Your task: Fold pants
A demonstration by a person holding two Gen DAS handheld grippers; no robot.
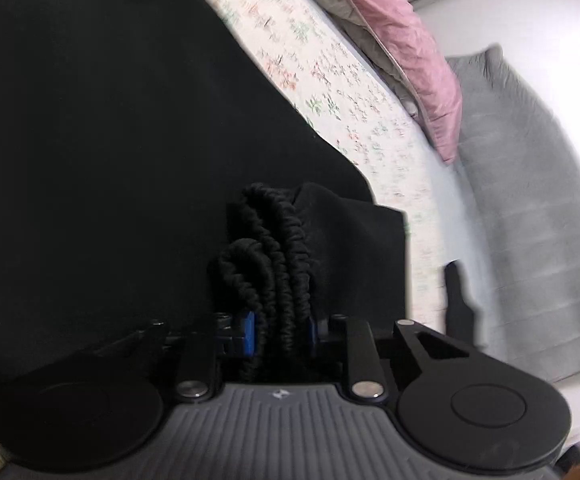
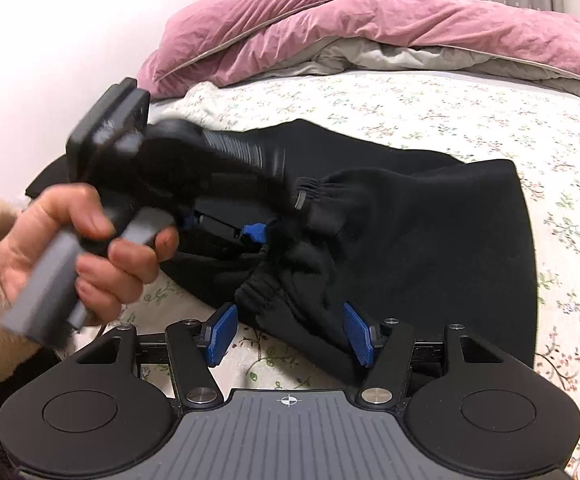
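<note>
I am pinching the gathered elastic waistband (image 1: 273, 264) of the black pants (image 1: 89, 128) in my left gripper (image 1: 279, 334); its blue pads are pressing in close on either side of the bunched cord-like folds, so the jaws are nearly together with cloth between them. The pants are lying spread across the floral bedsheet (image 1: 330, 80), with the pink duvet (image 1: 410, 60) heaped beyond and a grey blanket (image 1: 530, 200) off to the side.

In the right wrist view, my right gripper (image 2: 290, 334) is standing wide apart, its blue pads (image 2: 221, 334) on either side of a dark fold of the pants (image 2: 430, 240) near another stretch of waistband (image 2: 261, 292), gripping nothing. My left hand (image 2: 85, 252) is wrapping the grey handle, though motion blur is making the exact contact at the left gripper (image 2: 255, 234) tips hard to judge from here.
</note>
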